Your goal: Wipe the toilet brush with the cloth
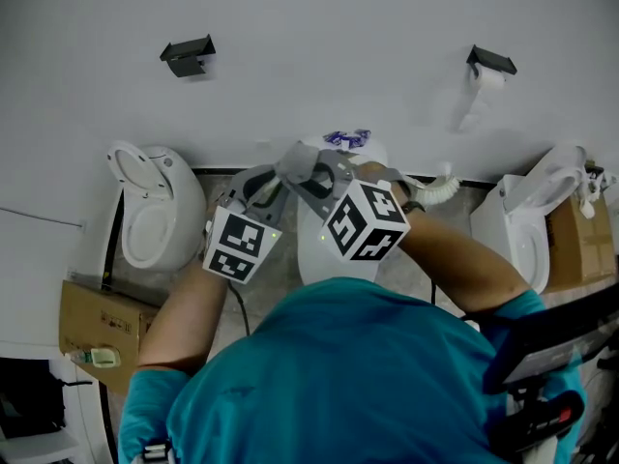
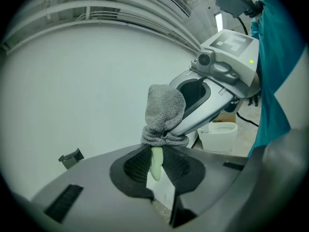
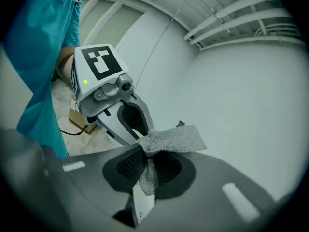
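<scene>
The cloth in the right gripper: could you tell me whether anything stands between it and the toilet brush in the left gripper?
Nothing visible does. The cloth, pinched in the right gripper, already wraps the pale toilet brush handle just beyond the jaws of the left gripper.

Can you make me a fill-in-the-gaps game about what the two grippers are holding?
1. The right gripper is shut on a grey ____.
2. The left gripper is shut on a pale toilet ____.
3. The cube on each gripper has black and ____ markers.
Missing words: cloth, brush, white.
</scene>
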`<state>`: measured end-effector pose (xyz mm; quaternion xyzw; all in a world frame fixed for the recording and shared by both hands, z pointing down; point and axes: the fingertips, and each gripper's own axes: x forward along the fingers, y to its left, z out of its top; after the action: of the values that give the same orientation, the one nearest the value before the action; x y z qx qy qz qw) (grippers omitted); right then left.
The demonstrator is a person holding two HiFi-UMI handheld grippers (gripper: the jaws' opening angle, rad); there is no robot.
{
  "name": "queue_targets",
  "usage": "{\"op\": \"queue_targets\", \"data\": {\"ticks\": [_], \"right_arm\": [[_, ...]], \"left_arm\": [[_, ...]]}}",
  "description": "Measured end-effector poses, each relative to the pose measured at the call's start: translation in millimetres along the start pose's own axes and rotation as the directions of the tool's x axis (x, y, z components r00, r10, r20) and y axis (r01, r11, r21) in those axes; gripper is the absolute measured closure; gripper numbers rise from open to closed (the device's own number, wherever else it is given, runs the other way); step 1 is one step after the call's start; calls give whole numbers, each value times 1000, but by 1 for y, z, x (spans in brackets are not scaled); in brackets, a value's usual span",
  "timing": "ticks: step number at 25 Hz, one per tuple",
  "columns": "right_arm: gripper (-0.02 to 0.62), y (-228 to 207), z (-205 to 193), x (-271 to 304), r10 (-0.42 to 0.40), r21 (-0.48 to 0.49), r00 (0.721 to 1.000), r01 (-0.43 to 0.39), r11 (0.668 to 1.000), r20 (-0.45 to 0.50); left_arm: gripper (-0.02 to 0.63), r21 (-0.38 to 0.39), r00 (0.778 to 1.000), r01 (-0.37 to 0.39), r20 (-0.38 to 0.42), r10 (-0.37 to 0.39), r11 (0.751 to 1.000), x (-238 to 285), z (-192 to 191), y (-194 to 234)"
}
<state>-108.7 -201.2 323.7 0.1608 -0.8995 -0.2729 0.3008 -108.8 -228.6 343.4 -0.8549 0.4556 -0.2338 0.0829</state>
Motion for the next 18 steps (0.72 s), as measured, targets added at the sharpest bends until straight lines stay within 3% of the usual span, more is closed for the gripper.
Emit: {"op": "queue_targets", "data": {"ticks": [4, 18], "right_arm": [[558, -2, 2, 0, -31, -38, 999, 30, 999, -13], [558, -13, -18, -10, -77, -2, 995, 77, 997, -67]], "left_arm": [[545, -30, 1000, -8, 18, 9, 1000, -1, 4, 3], [545, -163, 998, 15, 70, -3, 987, -8, 8, 9]]}}
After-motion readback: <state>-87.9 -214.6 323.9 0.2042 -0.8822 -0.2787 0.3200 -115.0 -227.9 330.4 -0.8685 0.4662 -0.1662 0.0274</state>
